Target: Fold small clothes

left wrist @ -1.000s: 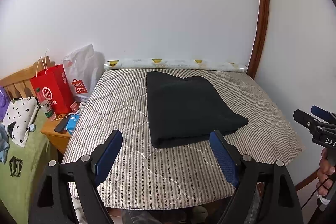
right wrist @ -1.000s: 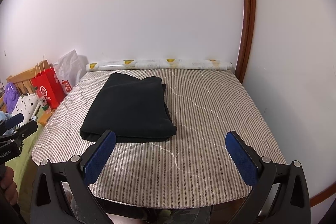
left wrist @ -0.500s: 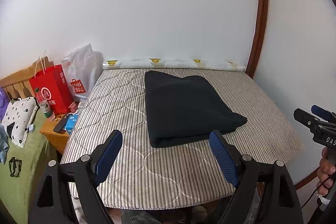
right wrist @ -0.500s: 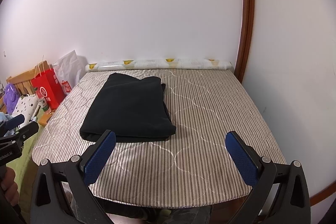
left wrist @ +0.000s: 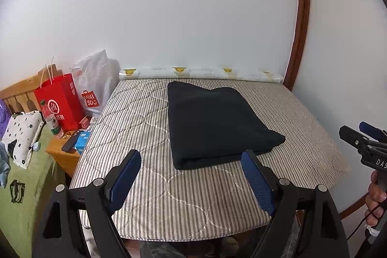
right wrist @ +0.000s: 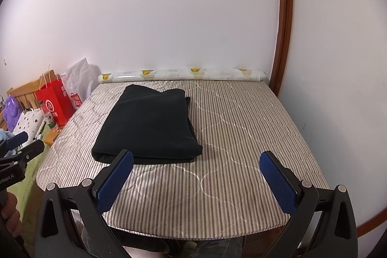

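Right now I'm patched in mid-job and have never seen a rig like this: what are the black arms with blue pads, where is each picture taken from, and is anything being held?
No robot here: a person holds a hand-held gripper in each hand, each with a camera looking along its two fingers. One picture looks out from the left hand-held gripper, the other from the right hand-held gripper. The blue pads are their fingertips. Both stand open and hold nothing. On the striped mattress lies a dark folded garment, touched by neither. Beside the bed are a red bag and a white bag.
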`<state>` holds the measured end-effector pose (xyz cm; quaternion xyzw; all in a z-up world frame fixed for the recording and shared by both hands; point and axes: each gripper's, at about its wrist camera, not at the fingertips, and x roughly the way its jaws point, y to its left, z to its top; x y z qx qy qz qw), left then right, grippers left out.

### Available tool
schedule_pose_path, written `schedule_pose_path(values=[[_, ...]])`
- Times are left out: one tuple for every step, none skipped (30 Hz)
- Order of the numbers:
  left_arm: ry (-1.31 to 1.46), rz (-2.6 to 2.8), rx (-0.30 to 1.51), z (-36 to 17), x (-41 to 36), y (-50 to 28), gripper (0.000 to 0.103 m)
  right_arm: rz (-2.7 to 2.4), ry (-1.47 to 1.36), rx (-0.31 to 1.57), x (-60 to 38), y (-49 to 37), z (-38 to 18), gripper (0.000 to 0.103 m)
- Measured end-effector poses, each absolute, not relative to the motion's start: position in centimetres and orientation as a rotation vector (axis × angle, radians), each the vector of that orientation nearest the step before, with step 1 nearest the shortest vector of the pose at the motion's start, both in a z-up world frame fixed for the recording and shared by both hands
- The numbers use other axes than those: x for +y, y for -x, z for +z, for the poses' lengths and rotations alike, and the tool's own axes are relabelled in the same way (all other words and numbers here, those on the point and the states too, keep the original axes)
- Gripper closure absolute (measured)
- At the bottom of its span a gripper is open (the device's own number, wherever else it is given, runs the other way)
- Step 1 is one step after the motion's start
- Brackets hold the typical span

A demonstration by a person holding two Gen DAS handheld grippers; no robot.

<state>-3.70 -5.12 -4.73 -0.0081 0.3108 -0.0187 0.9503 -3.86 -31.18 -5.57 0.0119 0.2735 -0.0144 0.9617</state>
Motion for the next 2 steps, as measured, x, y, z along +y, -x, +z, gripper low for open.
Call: schedule_pose_path(values=[[0.014,-0.033,0.631,-4.73,-5.12,3.7,0.019,-0.029,-0.023,0.553,-31.16,3.89,-5.56,0.0],[0.009,-0.027,0.632,-4.72,-5.15,3.67,0.019,-0.029,-0.022,0.552,-31.22,3.89,-5.54,0.0]])
